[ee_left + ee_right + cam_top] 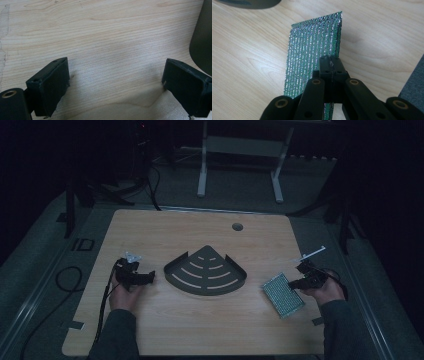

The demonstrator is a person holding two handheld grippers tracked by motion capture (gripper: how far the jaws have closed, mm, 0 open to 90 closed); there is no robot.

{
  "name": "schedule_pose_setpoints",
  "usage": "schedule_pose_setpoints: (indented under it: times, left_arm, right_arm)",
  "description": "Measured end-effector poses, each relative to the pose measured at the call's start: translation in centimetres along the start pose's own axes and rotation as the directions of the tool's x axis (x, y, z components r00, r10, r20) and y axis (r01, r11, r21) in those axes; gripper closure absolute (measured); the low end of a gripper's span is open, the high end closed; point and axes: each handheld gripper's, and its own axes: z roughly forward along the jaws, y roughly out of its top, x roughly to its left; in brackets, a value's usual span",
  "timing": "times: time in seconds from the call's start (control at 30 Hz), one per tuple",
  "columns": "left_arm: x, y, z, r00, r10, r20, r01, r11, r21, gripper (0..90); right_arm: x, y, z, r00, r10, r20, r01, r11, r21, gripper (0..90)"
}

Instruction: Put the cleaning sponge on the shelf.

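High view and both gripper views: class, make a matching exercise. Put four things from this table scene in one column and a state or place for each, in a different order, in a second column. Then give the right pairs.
Column one:
1. left gripper
2. right gripper
3. corner shelf
4. foil scrubbing pad

Column two:
A. dark and fan-shaped, in the middle of the table
B. jaws wide apart over bare wood
C. silvery green, pinched at one edge
D. jaws closed together

Pairs: 1-B, 2-D, 3-A, 4-C
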Motion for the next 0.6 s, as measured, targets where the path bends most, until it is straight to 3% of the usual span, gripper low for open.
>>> schedule_pose_setpoints:
  times: [0.6]
  left_arm:
    - [0.0,0.0,0.0,1.0000,0.000,0.000,0.000,1.0000,0.000,8.1]
  right_arm:
    - [0.2,2.3,-2.0,0.9996,-0.026,0.014,0.027,0.999,-0.026,89.8]
